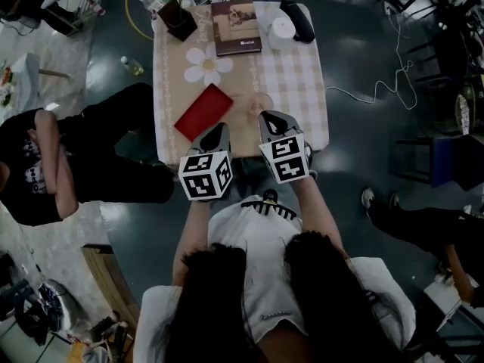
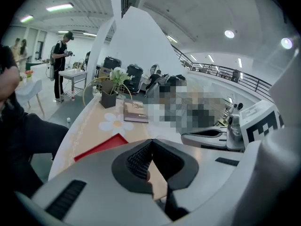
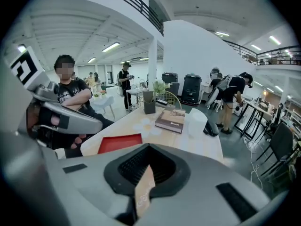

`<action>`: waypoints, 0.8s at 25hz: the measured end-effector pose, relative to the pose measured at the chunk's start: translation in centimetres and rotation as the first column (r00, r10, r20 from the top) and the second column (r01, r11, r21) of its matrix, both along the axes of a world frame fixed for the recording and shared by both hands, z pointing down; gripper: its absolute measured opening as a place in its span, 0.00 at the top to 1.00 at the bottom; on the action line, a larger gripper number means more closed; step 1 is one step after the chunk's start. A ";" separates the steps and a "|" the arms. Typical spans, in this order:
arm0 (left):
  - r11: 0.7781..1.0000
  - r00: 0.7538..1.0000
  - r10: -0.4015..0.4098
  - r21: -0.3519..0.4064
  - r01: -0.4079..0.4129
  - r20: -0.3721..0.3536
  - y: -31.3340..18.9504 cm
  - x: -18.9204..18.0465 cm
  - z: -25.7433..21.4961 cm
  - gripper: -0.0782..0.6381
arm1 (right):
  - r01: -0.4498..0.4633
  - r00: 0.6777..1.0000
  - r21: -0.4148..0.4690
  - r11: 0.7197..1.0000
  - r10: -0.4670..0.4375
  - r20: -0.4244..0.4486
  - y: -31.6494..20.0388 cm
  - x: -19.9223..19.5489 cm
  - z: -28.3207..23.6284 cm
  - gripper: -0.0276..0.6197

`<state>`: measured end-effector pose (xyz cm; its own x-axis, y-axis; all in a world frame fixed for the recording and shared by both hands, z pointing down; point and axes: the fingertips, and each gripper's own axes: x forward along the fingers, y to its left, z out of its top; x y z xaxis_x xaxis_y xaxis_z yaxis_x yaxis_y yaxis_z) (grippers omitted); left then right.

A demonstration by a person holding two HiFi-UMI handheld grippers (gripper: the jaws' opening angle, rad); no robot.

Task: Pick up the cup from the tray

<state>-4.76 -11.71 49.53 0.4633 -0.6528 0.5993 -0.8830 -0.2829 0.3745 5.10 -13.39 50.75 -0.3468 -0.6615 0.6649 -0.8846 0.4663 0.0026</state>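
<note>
From your head view, a small table with a checked cloth stands on a dark shiny floor, and a person sits on the floor to its left. On the table are a book, a white round box, a flower mat and a dark pot with a plant in it. The red tray lies near your side. The cup is see-through and hard to see; it looks to stand on the cloth just right of the tray, right in front of your right gripper. Your left gripper points at the tray's near edge. In your left gripper view, the left gripper has its jaws closed tip to tip, gripping nothing; the tray lies past them and the right gripper is at the side. A person stands far off in a big bright hall. In your right gripper view, the right gripper is pinched closed too and holds nothing, with the tray and book past it.
</note>
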 end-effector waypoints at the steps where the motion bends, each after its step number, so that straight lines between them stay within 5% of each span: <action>1: 1.000 1.000 0.008 0.008 -0.008 0.008 0.2 0.1 -0.2 0.88 | -0.002 1.000 0.002 1.000 0.002 -0.003 0.1 0.0 -0.1 0.95; 20: 0.996 0.999 0.045 0.075 -0.044 -0.010 2.8 0.8 -2.5 0.88 | -0.043 0.999 0.027 0.999 0.043 -0.026 3.9 0.6 -0.9 0.95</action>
